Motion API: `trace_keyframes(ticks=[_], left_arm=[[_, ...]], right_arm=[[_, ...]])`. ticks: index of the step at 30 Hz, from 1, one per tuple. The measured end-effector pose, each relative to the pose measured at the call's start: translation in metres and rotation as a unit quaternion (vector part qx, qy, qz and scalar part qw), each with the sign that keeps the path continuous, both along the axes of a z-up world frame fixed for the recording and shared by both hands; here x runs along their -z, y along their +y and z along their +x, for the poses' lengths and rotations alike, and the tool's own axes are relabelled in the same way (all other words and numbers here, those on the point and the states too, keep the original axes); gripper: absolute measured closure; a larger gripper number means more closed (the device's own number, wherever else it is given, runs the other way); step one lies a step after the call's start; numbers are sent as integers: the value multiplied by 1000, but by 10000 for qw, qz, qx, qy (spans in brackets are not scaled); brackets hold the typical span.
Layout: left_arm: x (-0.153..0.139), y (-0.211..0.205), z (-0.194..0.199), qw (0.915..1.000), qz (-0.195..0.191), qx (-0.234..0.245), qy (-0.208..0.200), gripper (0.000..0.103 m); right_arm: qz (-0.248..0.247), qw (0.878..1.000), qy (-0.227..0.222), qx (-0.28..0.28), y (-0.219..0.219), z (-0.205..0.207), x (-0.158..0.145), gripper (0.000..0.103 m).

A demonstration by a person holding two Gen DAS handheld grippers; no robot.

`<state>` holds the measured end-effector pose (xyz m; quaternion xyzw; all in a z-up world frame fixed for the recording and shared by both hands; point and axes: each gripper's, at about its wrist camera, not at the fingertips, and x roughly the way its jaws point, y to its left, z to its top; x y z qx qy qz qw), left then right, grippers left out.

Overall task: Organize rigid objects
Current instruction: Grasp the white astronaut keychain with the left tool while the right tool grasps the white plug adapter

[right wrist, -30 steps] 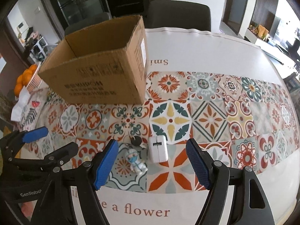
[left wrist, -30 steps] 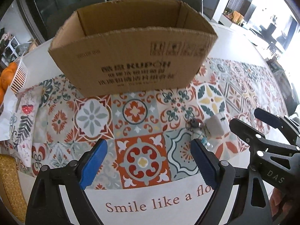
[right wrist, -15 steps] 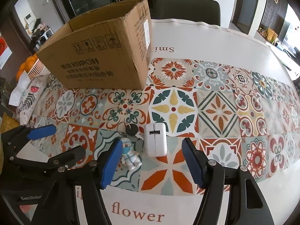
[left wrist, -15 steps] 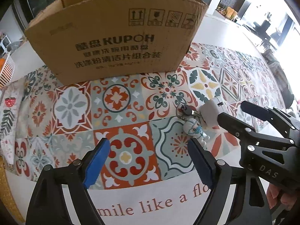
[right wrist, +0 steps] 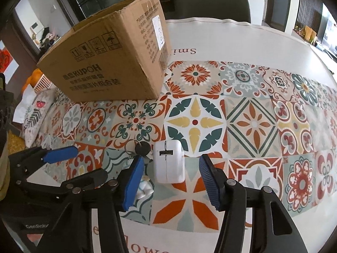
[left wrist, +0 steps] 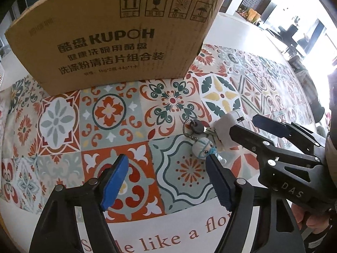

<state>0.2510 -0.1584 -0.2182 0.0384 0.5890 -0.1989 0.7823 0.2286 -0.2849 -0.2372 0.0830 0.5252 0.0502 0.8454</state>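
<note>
Left wrist view: the left gripper (left wrist: pixel 166 164) hangs over the patterned cloth (left wrist: pixel 63 126), its blue pads spread with only cloth between them; its jaws have just been closing. The box (left wrist: pixel 109 40) stands at the far side of the cloth, its printed side facing the camera. Nearer than the box and to its right lies a keychain (left wrist: pixel 200 139) (a small white figure on a ring with a black fob), just beyond the gripper's right pad. Touching the keychain on its right is the white charger (left wrist: pixel 226 124), partly hidden by the right gripper (left wrist: pixel 250 126).

Right wrist view: the right gripper (right wrist: pixel 171 168) straddles the charger (right wrist: pixel 168 162), pads apart on either side and not pressing it; these jaws too have just been closing. The keychain (right wrist: pixel 141 147) lies just left of the charger, partly behind the left pad. The box (right wrist: pixel 109 61) stands well beyond both, to the left. The left gripper (right wrist: pixel 61 156) shows at the left edge.
</note>
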Motion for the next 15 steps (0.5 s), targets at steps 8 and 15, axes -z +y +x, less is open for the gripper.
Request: trace_keyframes(ticks=[8, 15], left_arm=[[6, -1, 1, 9999, 28, -47, 106, 30], [9, -7, 1, 9997, -107, -61, 187, 30]], right_arm=[[157, 9998, 69, -97, 0, 6, 8, 52], [334, 9993, 139, -52, -2, 6, 18, 60]])
